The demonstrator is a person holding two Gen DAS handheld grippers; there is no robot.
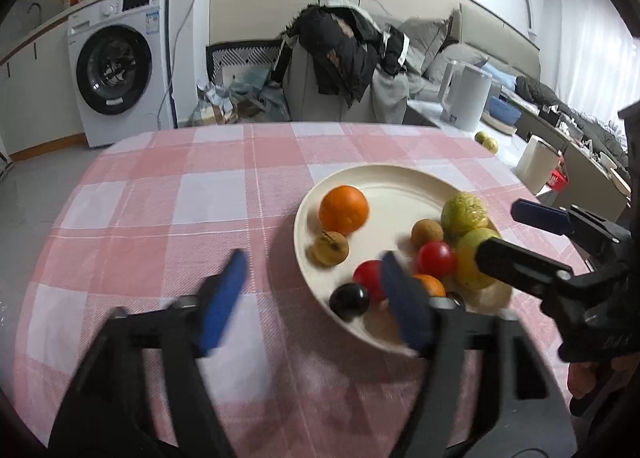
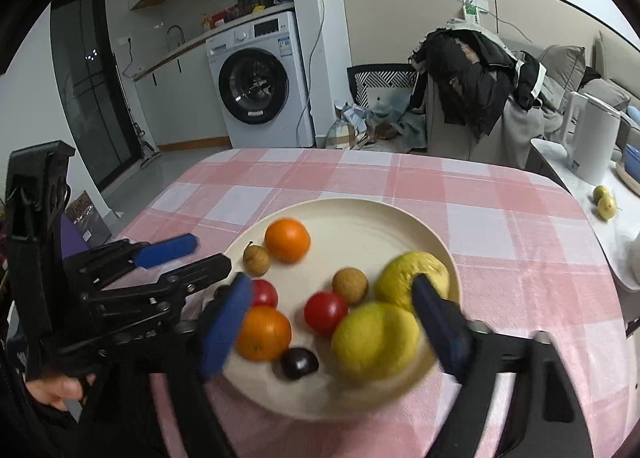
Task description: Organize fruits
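- Both tongs stand wide and hold nothing. Your left tongs straddle the near-left rim of the plate; your right tongs hang over the plate's near half.
- Table: pink check cloth, bare apart from the plate, which sits toward its right edge as the left view shows it.
- Plate: cream, round, carrying every fruit you need to sort; its far half is bare.
- Two lemons, touching, lie at the near-right rim. The nearer one sits between your right fingers but the pads do not press it. Its long axis looks to run roughly across the gap, though blur makes that unsure.
- Two oranges: one toward the far-left rim, one at the near-left rim, just beside your right tongs' left pad.
- Two tomatoes, one mid-plate and one at the left rim, half hidden.
- Two brown round fruits: one mid-plate, one by the far orange.
- Plum: dark, at the near rim.
- My reading: the near lemon lies straight ahead of your right tongs and is the nearest grab; your left hand is closer to the plum and the left tomato.
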